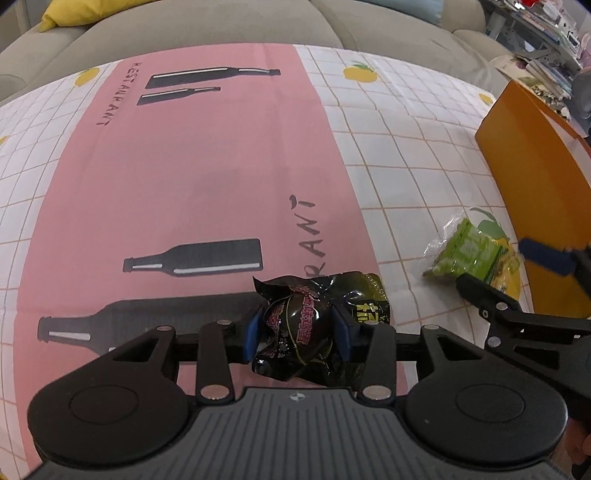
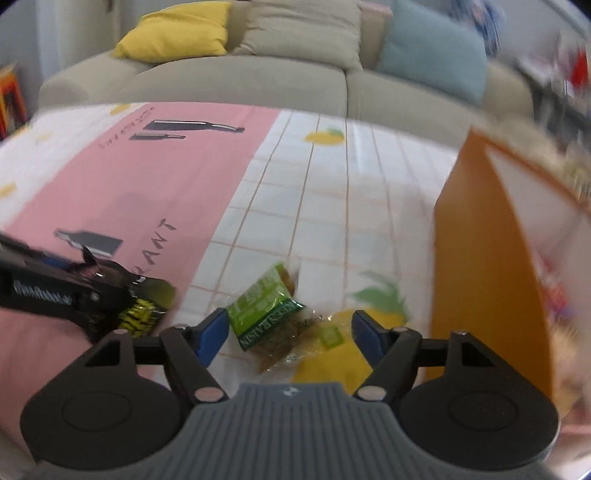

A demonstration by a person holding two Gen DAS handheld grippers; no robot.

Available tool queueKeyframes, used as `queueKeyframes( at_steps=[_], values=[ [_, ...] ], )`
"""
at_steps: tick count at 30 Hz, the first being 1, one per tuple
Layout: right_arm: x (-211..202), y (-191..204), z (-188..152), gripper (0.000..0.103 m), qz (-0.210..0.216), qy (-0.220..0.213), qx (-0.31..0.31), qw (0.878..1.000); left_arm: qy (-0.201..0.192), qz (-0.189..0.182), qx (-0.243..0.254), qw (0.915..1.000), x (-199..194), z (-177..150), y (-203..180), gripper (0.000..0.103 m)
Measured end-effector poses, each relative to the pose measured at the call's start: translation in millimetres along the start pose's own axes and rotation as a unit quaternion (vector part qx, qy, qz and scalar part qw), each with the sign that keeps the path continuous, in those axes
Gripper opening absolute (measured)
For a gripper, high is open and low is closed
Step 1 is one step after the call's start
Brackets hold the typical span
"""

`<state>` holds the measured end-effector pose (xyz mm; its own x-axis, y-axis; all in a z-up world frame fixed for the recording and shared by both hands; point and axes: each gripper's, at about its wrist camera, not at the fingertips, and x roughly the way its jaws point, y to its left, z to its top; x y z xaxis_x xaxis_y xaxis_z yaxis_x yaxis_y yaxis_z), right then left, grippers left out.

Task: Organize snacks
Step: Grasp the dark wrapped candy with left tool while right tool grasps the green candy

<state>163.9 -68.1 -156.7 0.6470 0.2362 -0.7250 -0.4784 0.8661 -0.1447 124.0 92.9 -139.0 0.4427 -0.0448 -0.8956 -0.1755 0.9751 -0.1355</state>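
The left gripper (image 1: 300, 332) clamps its blue-padded fingers (image 1: 253, 332) tight on a crumpled glossy black snack packet with red lettering (image 1: 295, 325), held over the pink strip of a tablecloth printed with black bottles (image 1: 177, 177). To its right, the right gripper (image 2: 290, 332) stands wide apart, empty, its blue pads either side of a green-and-clear raisin packet (image 2: 267, 314) lying on the white checked part of the cloth, over a printed yellow lemon (image 2: 332, 365). A tall orange cardboard box (image 2: 476, 266) rises just beyond the right gripper, close beside the green packet. Behind the table stands a beige sofa (image 2: 258, 77) with a yellow cushion (image 2: 177, 33) and a pale blue cushion (image 2: 432, 51).
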Motion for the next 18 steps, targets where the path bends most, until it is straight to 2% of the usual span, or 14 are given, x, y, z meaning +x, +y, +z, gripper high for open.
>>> queueKeyframes(
  at_steps=[5, 9, 13, 15, 16, 18],
  values=[
    [-4.4, 12.4, -0.2, 0.072, -0.003, -0.036, -0.074, 0.997, 0.009, 0.002, 0.009, 0.9999, 0.1, -0.5, -3.2, 0.045],
    [5.7, 20.3, 1.9, 0.072, -0.006, -0.037, -0.116, 0.993, 0.010, 0.000, 0.017, 0.9998, -0.5, -2.0, -4.0, 0.042],
    [15.0, 12.7, 4.1, 0.071, -0.010, -0.023, -0.101, 0.995, 0.010, 0.001, 0.020, 0.9998, -0.4, -1.7, -5.2, 0.041],
    [19.2, 8.1, 3.5, 0.061, -0.004, -0.014, -0.084, 0.996, 0.008, 0.001, 0.020, 0.9998, -0.2, -1.6, -5.3, 0.041],
    [21.9, 6.5, 3.0, 0.050, 0.001, -0.004, -0.077, 0.997, 0.007, 0.001, 0.021, 0.9997, -0.2, -1.8, -5.5, 0.041],
    [26.5, 3.2, 0.2, 0.048, 0.015, 0.007, -0.058, 0.998, 0.004, 0.001, 0.022, 0.9997, -0.6, -2.6, -5.8, 0.041]
  ],
)
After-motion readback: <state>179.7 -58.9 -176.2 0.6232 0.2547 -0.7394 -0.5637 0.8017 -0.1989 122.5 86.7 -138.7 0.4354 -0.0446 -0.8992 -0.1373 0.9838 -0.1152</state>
